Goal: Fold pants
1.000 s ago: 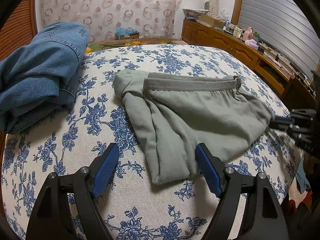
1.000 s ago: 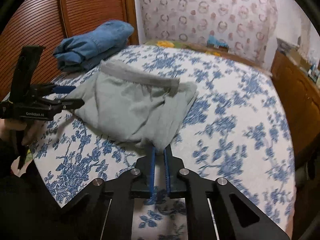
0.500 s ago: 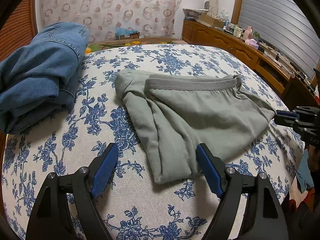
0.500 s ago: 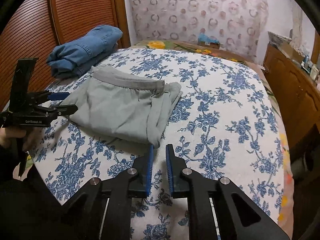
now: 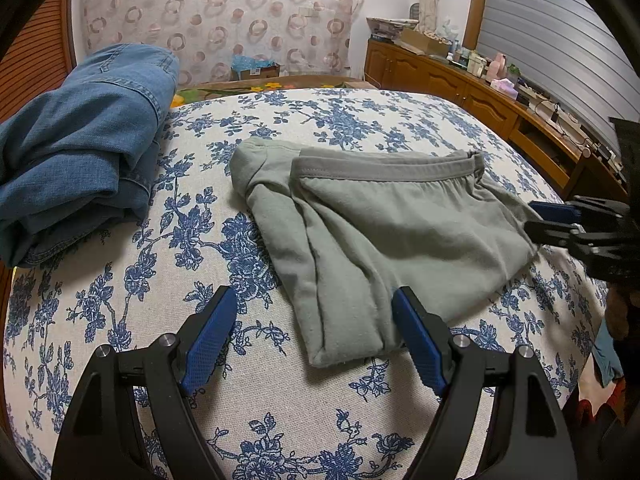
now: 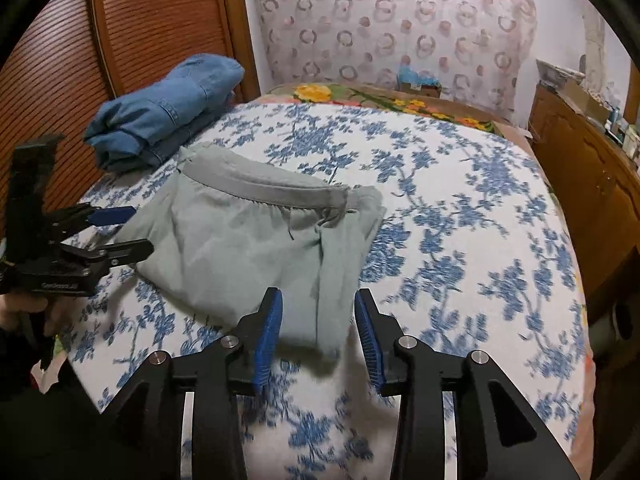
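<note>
Right tool [image 6: 318, 336] opening over near corner of folded grey pants [image 6: 256, 248] on floral bed [image 6: 460, 240]; left tool [image 5: 312, 336] wide apart, empty, folded jeans [image 5: 80, 148] far left.

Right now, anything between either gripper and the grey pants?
Nothing visible. The folded grey pants lie on bare floral bedspread. The left gripper is open at their near corner; the right gripper is opening, a corner of the pants between its fingers but not pinched. The jeans sit off to the side, apart.
</note>
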`<state>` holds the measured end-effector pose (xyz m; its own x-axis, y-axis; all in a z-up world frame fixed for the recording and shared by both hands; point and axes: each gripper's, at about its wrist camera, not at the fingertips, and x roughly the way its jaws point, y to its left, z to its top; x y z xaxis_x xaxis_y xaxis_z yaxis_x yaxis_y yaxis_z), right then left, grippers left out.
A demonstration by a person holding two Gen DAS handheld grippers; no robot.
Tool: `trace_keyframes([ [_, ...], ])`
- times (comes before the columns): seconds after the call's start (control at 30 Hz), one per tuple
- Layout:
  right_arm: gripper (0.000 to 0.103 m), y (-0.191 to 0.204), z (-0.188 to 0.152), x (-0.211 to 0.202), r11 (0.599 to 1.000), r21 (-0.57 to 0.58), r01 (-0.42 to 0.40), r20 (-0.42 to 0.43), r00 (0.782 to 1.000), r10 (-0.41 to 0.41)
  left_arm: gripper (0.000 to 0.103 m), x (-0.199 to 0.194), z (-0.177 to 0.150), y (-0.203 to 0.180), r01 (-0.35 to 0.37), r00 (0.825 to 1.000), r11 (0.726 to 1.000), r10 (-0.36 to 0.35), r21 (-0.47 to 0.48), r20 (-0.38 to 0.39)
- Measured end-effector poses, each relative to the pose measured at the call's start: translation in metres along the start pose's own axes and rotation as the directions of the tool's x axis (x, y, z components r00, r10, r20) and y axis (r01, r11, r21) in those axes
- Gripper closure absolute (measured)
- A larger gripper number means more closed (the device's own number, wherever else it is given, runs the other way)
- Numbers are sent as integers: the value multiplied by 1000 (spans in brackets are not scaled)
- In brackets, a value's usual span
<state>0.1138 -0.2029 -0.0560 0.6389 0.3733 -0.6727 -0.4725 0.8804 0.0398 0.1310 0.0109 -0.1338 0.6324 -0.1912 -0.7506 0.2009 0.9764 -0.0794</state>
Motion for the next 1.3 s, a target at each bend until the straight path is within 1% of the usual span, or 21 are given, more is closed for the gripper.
trace_keyframes([
  [0.1, 63, 3, 4, 17, 999, -16, 37, -34, 999, -37, 22, 0, 0, 0, -1, 1000, 1000, 1, 0, 0],
  [0.17, 57, 3, 4, 20, 999, -12, 41, -23, 999, -41, 22, 0, 0, 0, 0, 1000, 1000, 0, 0, 0],
  [0.3, 53, 2, 1, 22, 999, 0, 33, 6, 999, -33, 22, 0, 0, 0, -2, 1000, 1000, 2, 1, 0],
  [0.53, 48, 4, -3, 21, 999, -3, 46, 11, 999, -46, 23, 0, -1, 0, 2, 1000, 1000, -2, 2, 3],
  [0.57, 47, 3, -3, 21, 999, -1, 42, 11, 999, -42, 28, -1, -1, 1, 10, 1000, 1000, -11, 5, 5],
  [0.6, 47, 2, -3, 21, 999, 2, 36, 12, 999, -36, 36, -2, -1, 0, 23, 1000, 1000, -24, 11, 12],
  [0.7, 47, 0, -2, 20, 1000, 4, 29, 9, 1000, -29, 49, -3, -2, -3, 45, 999, 998, -46, 32, 18],
  [0.73, 47, 0, -2, 21, 1000, 2, 31, 7, 999, -31, 51, -3, -2, -3, 49, 999, 998, -50, 31, 17],
  [0.8, 47, 0, -2, 21, 1000, 8, 30, 9, 1000, -30, 63, -4, -2, -3, 62, 998, 998, -62, 28, 18],
  [0.83, 52, 1, -2, 21, 999, 7, 32, 7, 999, -32, 66, -5, -2, -2, 72, 997, 997, -73, 19, 20],
  [0.87, 61, 1, -1, 21, 1000, 1, 15, 9, 1000, -15, 71, -5, -1, -1, 84, 996, 996, -84, 11, 20],
  [0.9, 65, 2, -1, 21, 1000, 0, 2, 10, 1000, -2, 77, -6, -2, -2, 86, 996, 996, -86, 10, 22],
  [0.97, 79, 1, -1, 20, 1000, 1, -19, 8, 1000, 19, 83, -7, -2, -4, 86, 996, 996, -86, 11, 25],
  [1.0, 83, 0, -1, 20, 1000, 7, -30, 7, 1000, 30, 87, -9, -2, -4, 88, 996, 996, -88, 9, 30],
  [1.03, 90, -2, -1, 20, 999, 19, -45, 7, 999, 45, 87, -10, -3, -5, 90, 995, 996, -90, 8, 32],
  [1.1, 93, -5, -2, 18, 997, 38, -70, 7, 998, 70, 89, -15, -4, -5, 97, 994, 995, -97, -4, 43],
  [1.3, 93, 1, -15, 0, 996, 21, -88, 8, 996, 88, 89, -38, -16, -12, 125, 991, 992, -125, 5, 47],
])
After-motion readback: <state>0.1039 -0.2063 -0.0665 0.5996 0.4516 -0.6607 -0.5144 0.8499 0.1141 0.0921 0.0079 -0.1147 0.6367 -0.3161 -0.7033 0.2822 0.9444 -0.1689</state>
